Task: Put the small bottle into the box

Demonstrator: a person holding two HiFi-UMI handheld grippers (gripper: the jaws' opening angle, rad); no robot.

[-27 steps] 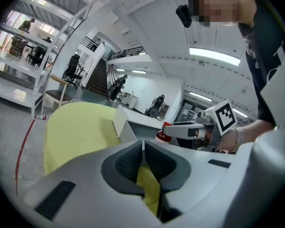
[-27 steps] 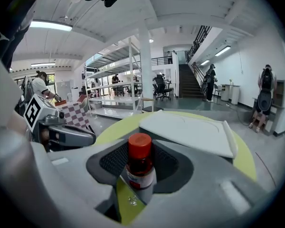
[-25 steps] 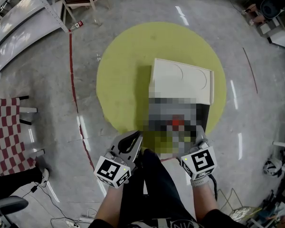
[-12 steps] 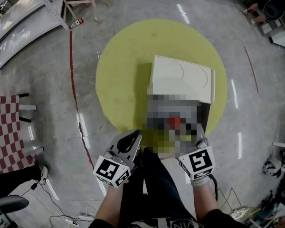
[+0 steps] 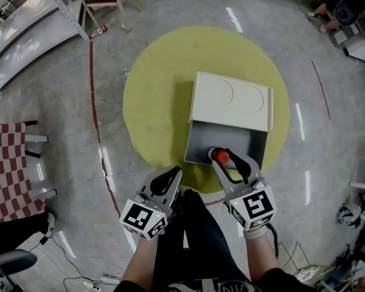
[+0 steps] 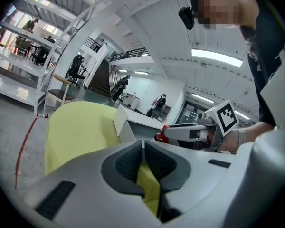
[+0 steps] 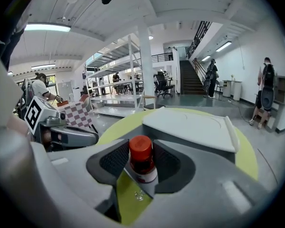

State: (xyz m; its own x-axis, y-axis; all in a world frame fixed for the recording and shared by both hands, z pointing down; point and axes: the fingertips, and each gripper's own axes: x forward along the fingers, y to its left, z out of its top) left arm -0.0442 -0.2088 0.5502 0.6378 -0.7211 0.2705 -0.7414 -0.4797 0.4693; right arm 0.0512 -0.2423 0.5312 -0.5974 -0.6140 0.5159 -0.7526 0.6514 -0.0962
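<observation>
Red-capped small bottle with a white label (image 7: 143,164) sits upright between the pads of the right gripper (image 5: 222,159), which clamp it. It hangs over the near part of the open white rectangular box (image 5: 198,143), grey inside. Box lid (image 5: 231,100) is folded back on the far side. Box rests on the round yellow tabletop (image 5: 158,90). Left gripper (image 5: 172,176) has its jaws pressed together, empty, at the tabletop's near rim. Off left are the red floor line (image 5: 92,96), red-and-white chequered seat (image 5: 9,169) and metal shelving (image 5: 18,14).
</observation>
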